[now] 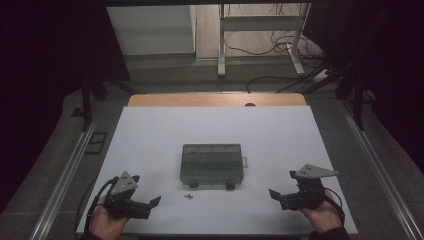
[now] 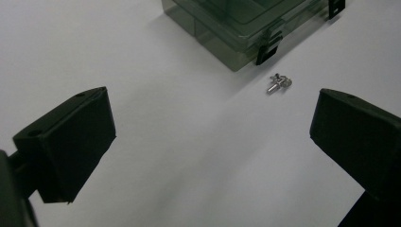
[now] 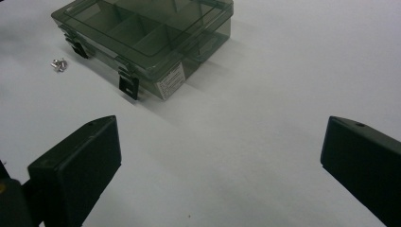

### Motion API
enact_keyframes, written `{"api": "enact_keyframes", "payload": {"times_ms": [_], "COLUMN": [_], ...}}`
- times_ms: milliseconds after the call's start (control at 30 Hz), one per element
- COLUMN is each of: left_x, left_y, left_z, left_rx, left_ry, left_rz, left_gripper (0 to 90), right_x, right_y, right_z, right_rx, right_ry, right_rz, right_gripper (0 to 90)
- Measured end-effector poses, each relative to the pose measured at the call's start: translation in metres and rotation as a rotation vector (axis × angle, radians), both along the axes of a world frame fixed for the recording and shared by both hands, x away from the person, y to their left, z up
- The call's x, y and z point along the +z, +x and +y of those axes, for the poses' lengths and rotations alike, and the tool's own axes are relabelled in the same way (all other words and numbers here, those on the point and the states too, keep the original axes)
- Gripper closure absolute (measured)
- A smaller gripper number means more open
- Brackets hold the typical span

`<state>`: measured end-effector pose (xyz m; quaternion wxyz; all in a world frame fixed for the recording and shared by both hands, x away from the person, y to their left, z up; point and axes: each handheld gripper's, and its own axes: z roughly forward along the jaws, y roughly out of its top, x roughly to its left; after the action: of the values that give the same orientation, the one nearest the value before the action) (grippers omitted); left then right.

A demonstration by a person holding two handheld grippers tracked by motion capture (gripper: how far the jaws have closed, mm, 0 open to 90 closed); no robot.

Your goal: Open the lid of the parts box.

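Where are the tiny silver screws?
The small screws lie on the white table just in front of the clear compartment box, near its left latch. In the high view they sit between the two grippers, nearer the left gripper.

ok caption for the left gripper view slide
Open left gripper faces small metal screws lying beside the closed compartment box on the white table.
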<state>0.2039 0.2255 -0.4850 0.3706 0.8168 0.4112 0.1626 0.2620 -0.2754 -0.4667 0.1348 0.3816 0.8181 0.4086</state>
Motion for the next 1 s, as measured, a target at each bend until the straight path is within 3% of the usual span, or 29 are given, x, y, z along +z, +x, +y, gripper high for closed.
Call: {"api": "enact_keyframes", "payload": {"times_ms": [400,700,1000], "left_x": [-0.004,-0.007,-0.008], "left_y": [0.009,0.014,0.019], "left_z": [-0.006,-0.014,-0.016], "left_rx": [-0.029,-0.047,-0.029], "left_ry": [-0.063,-0.036,-0.057], "left_rz": [0.005,0.000,0.001], "left_gripper": [2.8,2.5,1.0], "right_x": [-0.001,-0.003,-0.004], "right_y": [0.005,0.007,0.009], "right_z": [0.014,0.023,0.031], "right_rx": [0.022,0.065,0.079], "right_ry": [-0.020,-0.069,-0.097], "right_rz": [0.018,0.036,0.055], "right_gripper": [0.0,0.0,2.4]}}
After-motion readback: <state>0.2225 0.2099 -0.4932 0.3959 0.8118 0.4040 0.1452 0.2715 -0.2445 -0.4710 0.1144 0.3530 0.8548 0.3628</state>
